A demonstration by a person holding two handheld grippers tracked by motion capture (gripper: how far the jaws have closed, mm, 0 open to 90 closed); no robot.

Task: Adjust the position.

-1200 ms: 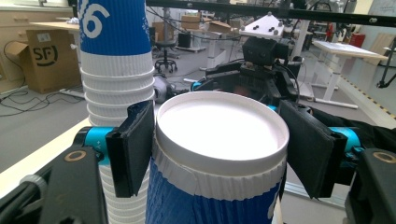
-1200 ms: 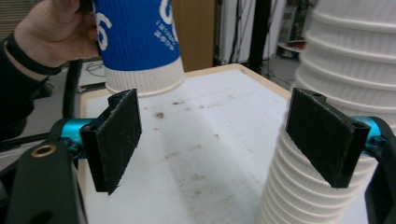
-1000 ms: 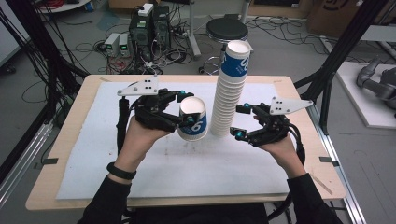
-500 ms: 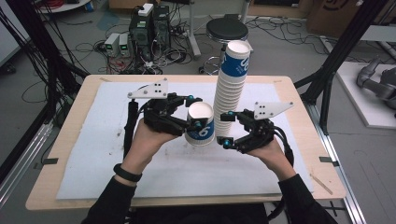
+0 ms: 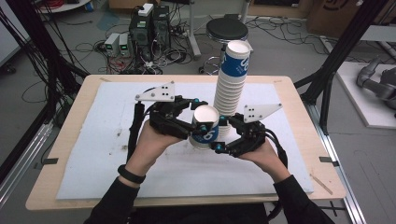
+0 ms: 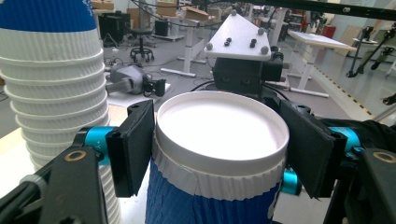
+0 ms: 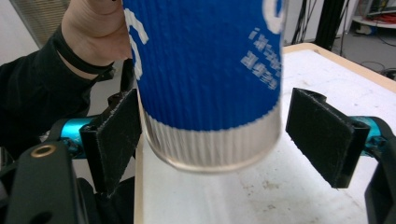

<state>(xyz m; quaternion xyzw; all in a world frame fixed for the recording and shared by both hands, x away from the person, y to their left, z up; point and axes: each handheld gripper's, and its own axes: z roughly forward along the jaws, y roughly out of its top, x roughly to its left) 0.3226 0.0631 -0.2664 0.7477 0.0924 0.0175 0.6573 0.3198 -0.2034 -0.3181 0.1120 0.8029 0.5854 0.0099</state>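
In the high view, a single blue-and-white paper cup (image 5: 205,126) is seen just in front of the tall stack of cups (image 5: 231,79), lifted off the white mat (image 5: 93,154). It is pinched near its rim by the left gripper (image 5: 195,122), which comes in from the stack's left; the right gripper (image 5: 219,134) is placed at the cup's lower part, in front of the stack. In the left gripper view, the cup (image 6: 219,154) is clamped just under its rim by both pads, the stack (image 6: 51,98) beside it. In the right gripper view, the cup's base (image 7: 210,116) is straddled by spread jaws, one pad touching, the other apart.
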